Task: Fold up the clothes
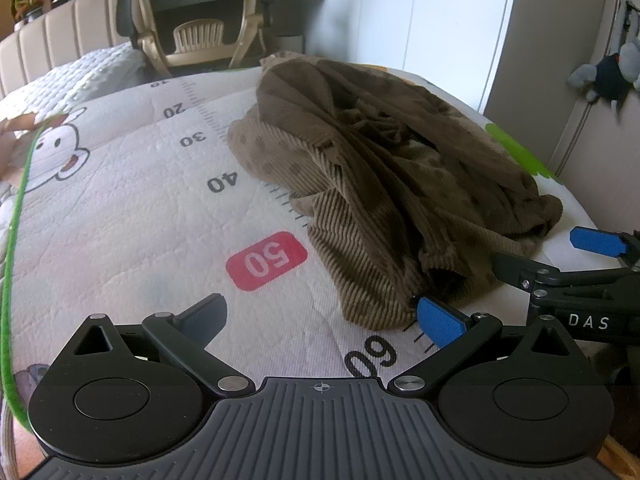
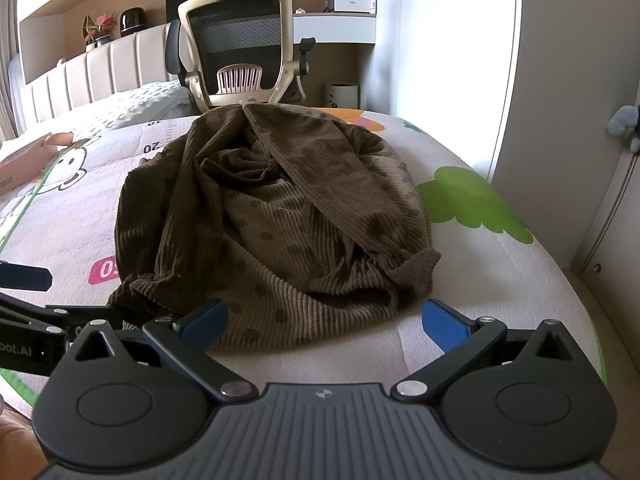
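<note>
Brown corduroy garment [image 2: 272,216] sits in a crumpled heap on the mat [image 1: 120,216], right ahead of me. Left gripper [image 1: 320,320] spread wide, empty, its right pad at the hem. Right gripper [image 2: 324,320] gaping too, holding nothing. The risk: layers are bunched, so I may pinch two at once, or, I think, a buried sleeve, and drag the heap instead of spreading it.

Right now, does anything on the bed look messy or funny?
Yes. The brown corduroy garment lies crumpled in a heap on the printed play mat, twisted over itself instead of flat. Both the left gripper and right gripper are open at its near edge, holding nothing.
</note>
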The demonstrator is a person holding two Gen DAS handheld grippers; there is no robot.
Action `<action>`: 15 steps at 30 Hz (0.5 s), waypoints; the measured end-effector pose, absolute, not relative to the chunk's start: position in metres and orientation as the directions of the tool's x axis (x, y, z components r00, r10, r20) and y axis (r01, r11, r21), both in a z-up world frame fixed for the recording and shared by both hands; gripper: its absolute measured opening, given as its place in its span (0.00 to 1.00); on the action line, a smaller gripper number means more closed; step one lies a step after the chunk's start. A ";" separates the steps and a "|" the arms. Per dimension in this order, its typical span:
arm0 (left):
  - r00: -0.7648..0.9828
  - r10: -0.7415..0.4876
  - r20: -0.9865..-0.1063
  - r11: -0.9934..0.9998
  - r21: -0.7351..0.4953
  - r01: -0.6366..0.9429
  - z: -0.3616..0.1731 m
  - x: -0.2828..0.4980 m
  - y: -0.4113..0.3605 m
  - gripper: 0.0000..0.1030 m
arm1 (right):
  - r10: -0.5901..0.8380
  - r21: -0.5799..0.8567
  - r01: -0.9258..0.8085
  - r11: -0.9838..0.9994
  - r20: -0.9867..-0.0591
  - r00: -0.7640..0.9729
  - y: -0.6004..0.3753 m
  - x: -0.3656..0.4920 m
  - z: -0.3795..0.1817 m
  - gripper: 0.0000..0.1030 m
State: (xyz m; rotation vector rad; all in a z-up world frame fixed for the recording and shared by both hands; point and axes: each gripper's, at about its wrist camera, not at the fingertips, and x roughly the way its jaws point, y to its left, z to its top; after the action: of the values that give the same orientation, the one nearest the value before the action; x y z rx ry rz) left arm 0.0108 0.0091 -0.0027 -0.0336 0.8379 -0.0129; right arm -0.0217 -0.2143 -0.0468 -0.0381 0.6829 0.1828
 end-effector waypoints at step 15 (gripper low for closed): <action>0.673 -0.037 -0.739 0.999 -0.042 0.009 0.003 0.020 0.014 1.00 | 0.167 0.013 -0.206 0.978 -0.637 0.752 -0.214 -0.015 -0.044 1.00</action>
State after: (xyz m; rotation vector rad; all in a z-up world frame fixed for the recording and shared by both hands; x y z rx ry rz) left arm 0.0195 0.0138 0.0033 -0.0362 0.8319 -0.0261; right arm -0.0154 -0.2140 -0.0438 -0.0598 0.6897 0.2038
